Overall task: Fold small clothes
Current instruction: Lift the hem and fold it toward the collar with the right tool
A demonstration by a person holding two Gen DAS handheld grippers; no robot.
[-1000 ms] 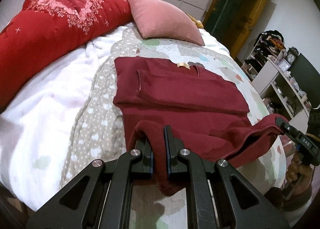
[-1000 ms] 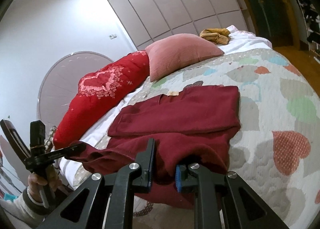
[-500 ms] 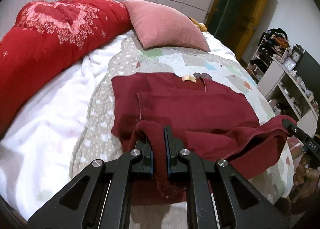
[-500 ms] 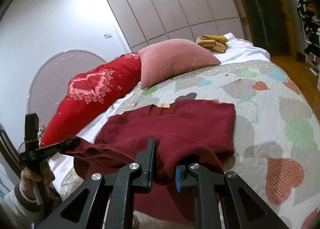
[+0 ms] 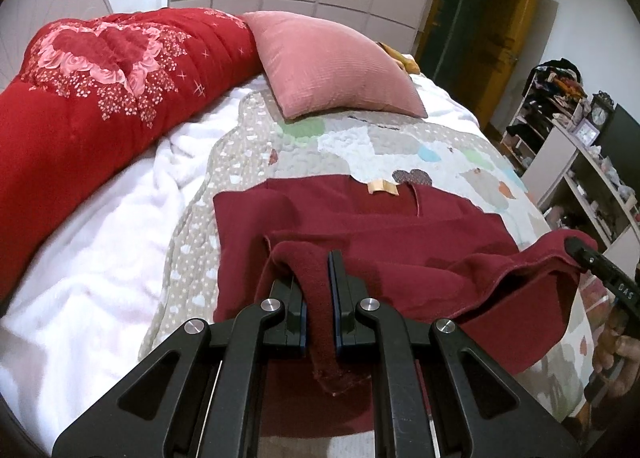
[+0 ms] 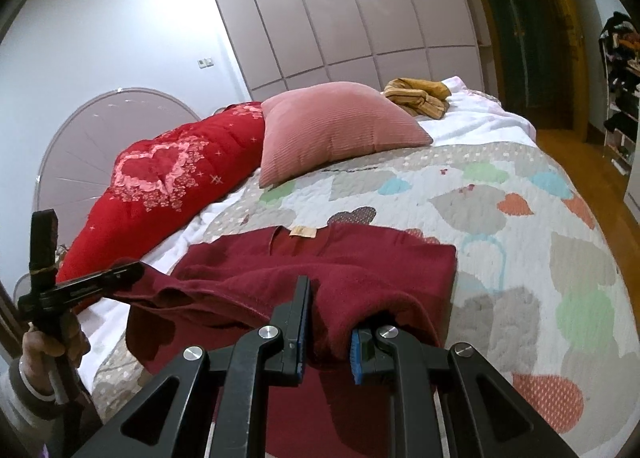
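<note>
Evidently I had each hand-held gripper pinching a bottom corner of the maroon garment (image 5: 384,234): left hand-held gripper (image 5: 318,298), right hand-held gripper (image 6: 326,332). Its hem hung lifted between them, collar end flat on the bed (image 6: 520,217) ahead, ready for folding over.

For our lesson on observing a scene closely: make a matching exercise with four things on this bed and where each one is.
Things:
1. maroon garment
2. pink cushion
3. red heart quilt
4. mustard striped cloth

Places:
A. bed's far end, behind the cushion
B. bunched along the bed's left side
C. held by both grippers
D. leaning against the quilt

Pairs: 1-C, 2-D, 3-B, 4-A
</note>
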